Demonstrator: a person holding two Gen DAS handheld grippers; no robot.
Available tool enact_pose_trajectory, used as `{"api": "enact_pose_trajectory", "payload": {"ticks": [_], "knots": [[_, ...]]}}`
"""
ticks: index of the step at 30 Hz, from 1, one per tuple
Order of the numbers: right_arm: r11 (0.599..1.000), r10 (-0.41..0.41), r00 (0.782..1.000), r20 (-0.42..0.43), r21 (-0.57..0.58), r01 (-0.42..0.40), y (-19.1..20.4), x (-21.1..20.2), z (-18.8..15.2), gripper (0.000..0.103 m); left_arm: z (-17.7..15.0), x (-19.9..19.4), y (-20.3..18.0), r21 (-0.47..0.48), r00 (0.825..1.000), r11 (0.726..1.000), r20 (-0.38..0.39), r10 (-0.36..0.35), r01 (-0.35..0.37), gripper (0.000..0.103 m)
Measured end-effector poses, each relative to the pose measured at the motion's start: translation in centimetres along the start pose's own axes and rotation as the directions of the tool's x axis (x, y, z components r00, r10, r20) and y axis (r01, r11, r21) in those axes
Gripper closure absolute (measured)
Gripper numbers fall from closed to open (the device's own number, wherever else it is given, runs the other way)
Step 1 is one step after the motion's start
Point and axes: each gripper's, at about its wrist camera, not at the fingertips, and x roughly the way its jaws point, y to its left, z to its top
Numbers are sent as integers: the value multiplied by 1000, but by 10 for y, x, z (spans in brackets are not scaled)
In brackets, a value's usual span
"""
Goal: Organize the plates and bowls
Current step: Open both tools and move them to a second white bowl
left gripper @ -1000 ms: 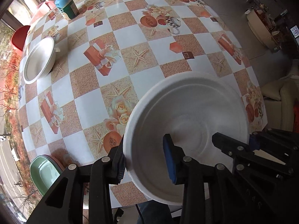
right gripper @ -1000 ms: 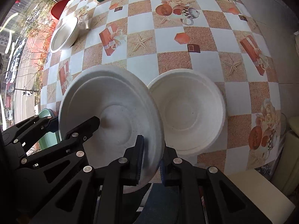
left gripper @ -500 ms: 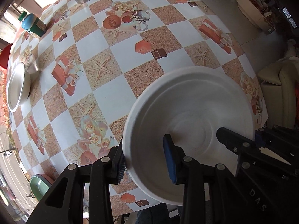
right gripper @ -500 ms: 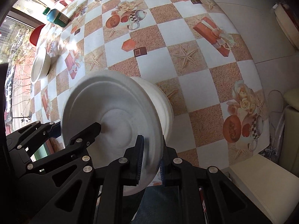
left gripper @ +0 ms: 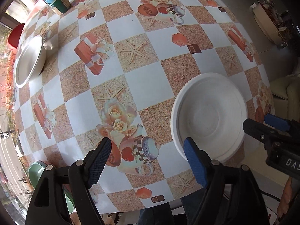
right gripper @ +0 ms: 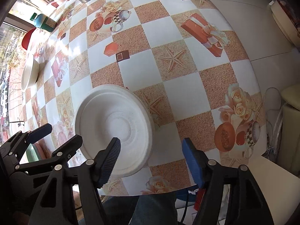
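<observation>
Near the tabletop's [left gripper: 142, 78] front edge a white plate [right gripper: 114, 129] sits in a white bowl [left gripper: 210, 118], apparently nested. Both hand-held grippers, left [left gripper: 148, 161] and right [right gripper: 150, 159], are opening, gripping nothing. 1 more white bowl [left gripper: 28, 61] stands empty at the left edge.

The right gripper [right gripper: 150, 150] has its jaws opening above a white plate [right gripper: 114, 127] that lies free on the checkered table [right gripper: 168, 86]; another white bowl [right gripper: 30, 71] sits far left.
</observation>
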Motion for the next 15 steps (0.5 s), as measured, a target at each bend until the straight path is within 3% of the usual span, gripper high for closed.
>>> {"api": "enact_pose_trajectory", "payload": {"ticks": [9, 15], "knots": [[997, -30, 999, -9, 66, 31, -6, -10, -15, 23, -56, 7, 66, -163, 997, 986, -61, -37, 26, 21], [999, -27, 1000, -2, 39, 28, 18, -16, -20, 23, -73, -12, 85, -152, 999, 987, 2, -41, 41, 21]]}}
